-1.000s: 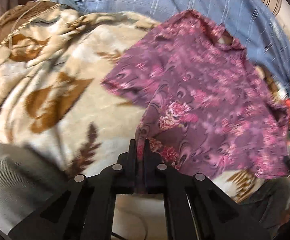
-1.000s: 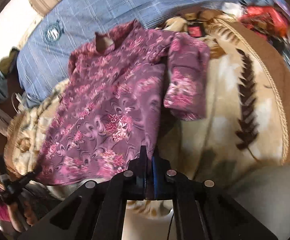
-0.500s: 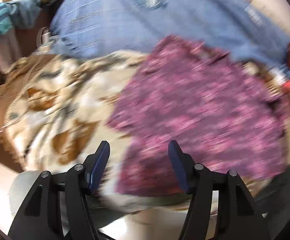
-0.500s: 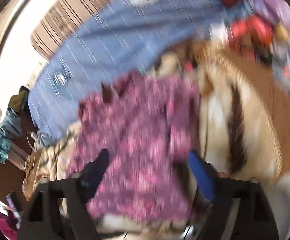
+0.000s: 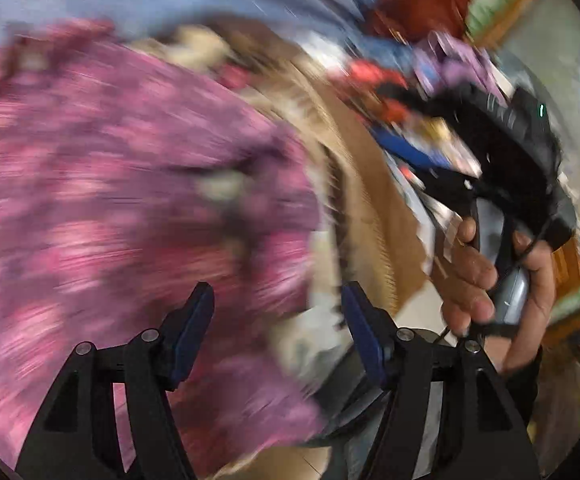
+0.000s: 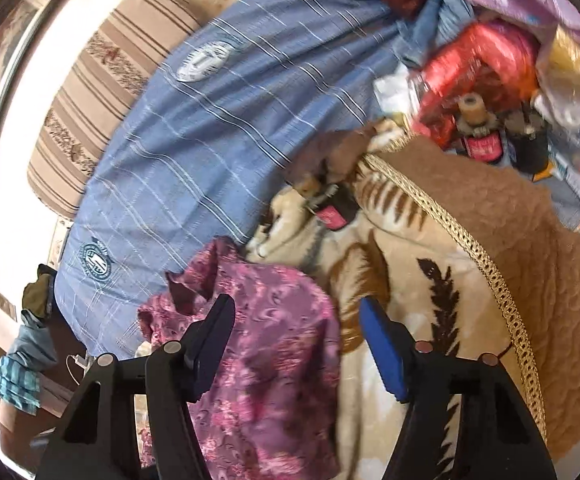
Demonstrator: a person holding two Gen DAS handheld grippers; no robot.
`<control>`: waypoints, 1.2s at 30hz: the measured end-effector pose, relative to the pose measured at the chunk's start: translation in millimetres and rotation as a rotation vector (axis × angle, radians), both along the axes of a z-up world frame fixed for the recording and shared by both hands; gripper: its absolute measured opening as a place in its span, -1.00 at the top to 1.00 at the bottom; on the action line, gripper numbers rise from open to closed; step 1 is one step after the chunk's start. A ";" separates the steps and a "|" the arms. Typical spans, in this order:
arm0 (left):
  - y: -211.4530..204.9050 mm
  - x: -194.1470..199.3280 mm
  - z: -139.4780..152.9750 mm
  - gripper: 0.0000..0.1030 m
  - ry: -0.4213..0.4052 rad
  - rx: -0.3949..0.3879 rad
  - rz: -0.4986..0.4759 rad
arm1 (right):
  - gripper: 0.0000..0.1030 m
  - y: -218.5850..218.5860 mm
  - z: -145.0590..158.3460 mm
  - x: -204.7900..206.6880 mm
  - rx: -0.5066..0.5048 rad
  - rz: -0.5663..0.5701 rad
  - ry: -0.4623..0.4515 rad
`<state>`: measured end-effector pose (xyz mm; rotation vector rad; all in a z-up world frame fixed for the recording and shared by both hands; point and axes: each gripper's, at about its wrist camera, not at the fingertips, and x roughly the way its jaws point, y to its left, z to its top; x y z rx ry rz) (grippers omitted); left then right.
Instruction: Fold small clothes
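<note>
A purple floral top (image 6: 257, 360) is lying spread on a cream and brown leaf-print blanket (image 6: 418, 300), with a blue striped sheet (image 6: 217, 128) stretching beyond its far side. The left gripper (image 5: 277, 320) and the right gripper (image 6: 298, 332) are both hovering over the top, jaws standing wide apart and gripping nothing. The left view is heavily blurred, showing a hand (image 5: 490, 280) at right.

Both wrist views close above the shared purple shirt (image 5: 121, 184) (image 6: 273, 344), looking down.
</note>
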<state>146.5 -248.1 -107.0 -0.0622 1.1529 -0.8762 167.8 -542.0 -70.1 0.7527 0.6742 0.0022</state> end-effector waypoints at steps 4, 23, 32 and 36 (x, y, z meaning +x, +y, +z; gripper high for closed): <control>-29.1 12.6 -25.2 0.91 0.021 0.081 0.020 | -0.27 -7.2 -10.0 5.2 0.055 0.010 0.021; 119.1 -19.1 -82.2 0.90 0.642 -0.474 0.365 | 0.92 96.5 -77.5 71.5 0.175 0.315 0.293; 182.8 -28.0 28.4 0.09 0.163 -0.294 0.362 | 0.94 141.5 6.1 43.9 0.063 0.463 -0.097; 215.7 -4.0 36.3 -0.04 0.066 -0.233 0.455 | 0.59 208.9 -18.1 55.5 0.106 0.664 -0.014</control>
